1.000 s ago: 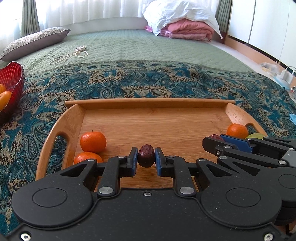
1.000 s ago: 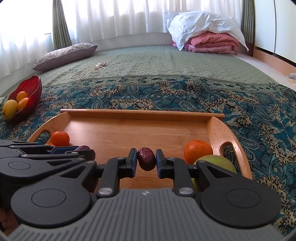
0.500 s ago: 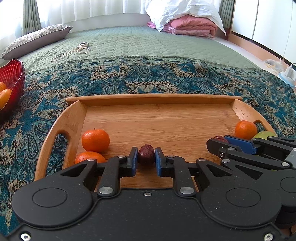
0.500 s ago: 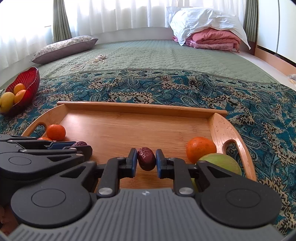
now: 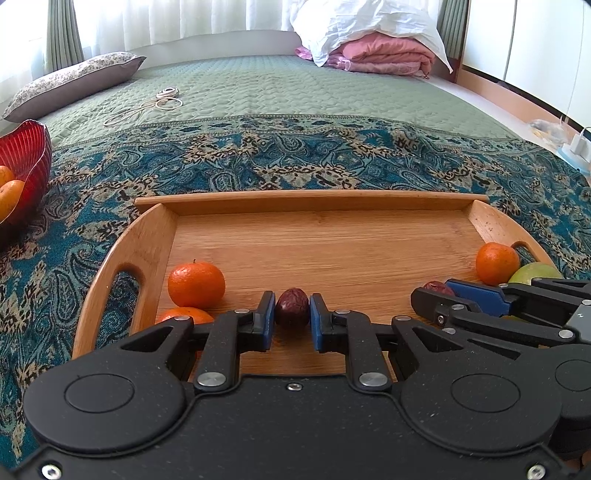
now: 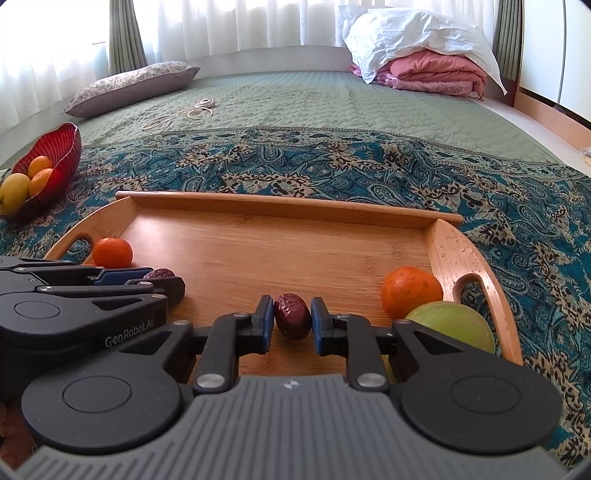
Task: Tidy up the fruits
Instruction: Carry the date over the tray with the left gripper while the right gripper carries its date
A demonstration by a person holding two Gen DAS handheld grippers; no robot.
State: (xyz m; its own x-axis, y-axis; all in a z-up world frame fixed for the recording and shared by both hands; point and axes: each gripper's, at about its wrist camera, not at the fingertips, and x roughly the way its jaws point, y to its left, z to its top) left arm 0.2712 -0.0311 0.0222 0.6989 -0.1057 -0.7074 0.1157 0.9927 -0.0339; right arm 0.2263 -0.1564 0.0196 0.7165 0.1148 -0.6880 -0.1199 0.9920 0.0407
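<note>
Over the near edge of the wooden tray point(image 5: 155, 240), each gripper pinches a red date.

Left gripper point(image 5: 291, 317) clamps its date point(image 5: 291, 312), long axis upright, beside two tangerines point(image 5: 195, 284); the tray's middle lies bare; right gripper point(image 6: 291, 319) clamps its date point(image 6: 293, 315), tilted upright, left of a tangerine point(image 6: 412, 291) and green fruit point(image 6: 452, 325).

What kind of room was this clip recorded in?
Most likely a bedroom: a wooden tray sits on a wide bed with a green quilted cover, a pillow and folded pink bedding lie near curtained windows.
</note>
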